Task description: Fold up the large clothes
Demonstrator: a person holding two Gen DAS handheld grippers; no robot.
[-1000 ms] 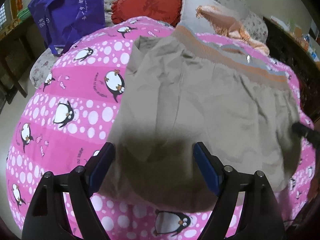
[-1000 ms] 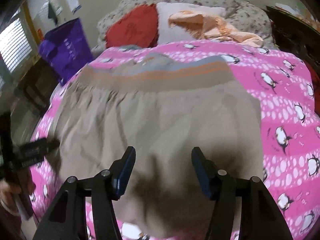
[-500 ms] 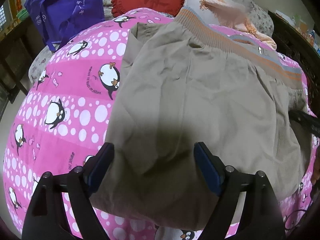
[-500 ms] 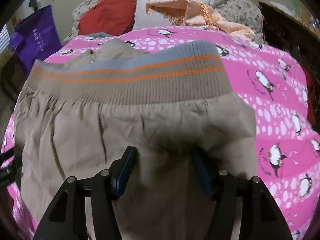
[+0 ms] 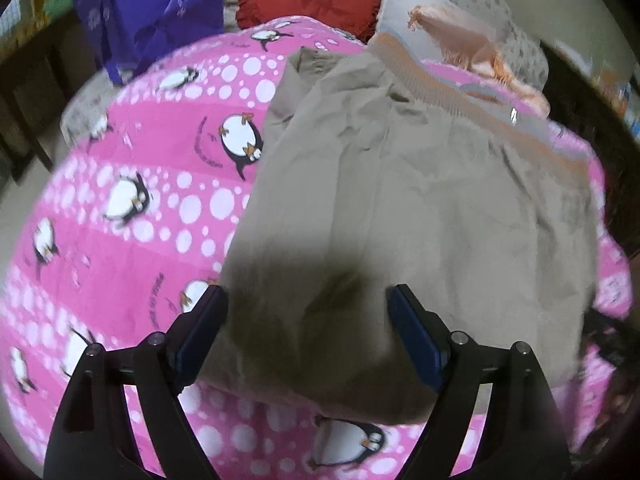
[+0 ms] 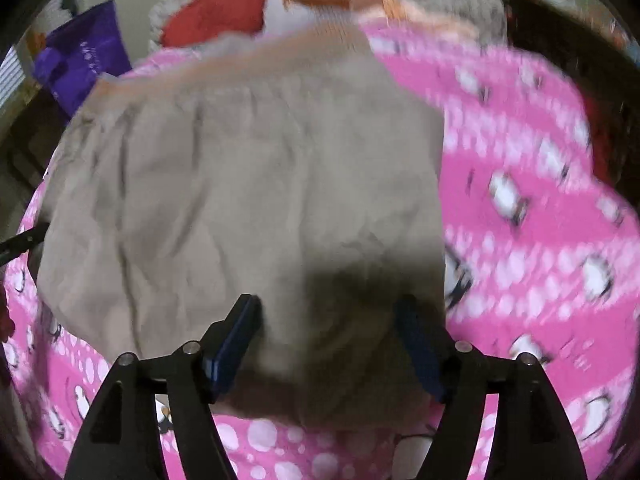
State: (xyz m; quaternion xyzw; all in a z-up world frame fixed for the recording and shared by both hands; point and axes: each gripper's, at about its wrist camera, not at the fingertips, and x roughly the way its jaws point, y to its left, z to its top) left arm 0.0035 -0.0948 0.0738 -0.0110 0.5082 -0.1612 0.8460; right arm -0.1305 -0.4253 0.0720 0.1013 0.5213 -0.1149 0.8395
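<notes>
I have two sets of fingers, and both hang over one big tan garment (image 5: 400, 200) that lies on the bed, on one pink penguin blanket (image 5: 120, 200). My left fingers (image 5: 307, 334) are spread wide with nothing held; the near left part of the cloth sits just in front of them, between the two blue pads. My right fingers (image 6: 330, 344) are opening right now, and the near right part of the cloth (image 6: 260, 184) lies between them, but the pads do not press on it. The garment looks folded over once, with its one striped stretchy band (image 5: 460, 92) on the far side from my fingers. I think one fold is just laid down and I am letting go. Next I think I must pick a new edge, pinch it with both sets of fingers, and fold the cloth smaller. I should pinch all the layers, or the fold may slip open. Past the far edge I count one purple bag (image 5: 160, 8), one red cushion (image 5: 312, 0) and one peach cloth (image 5: 472, 48).
</notes>
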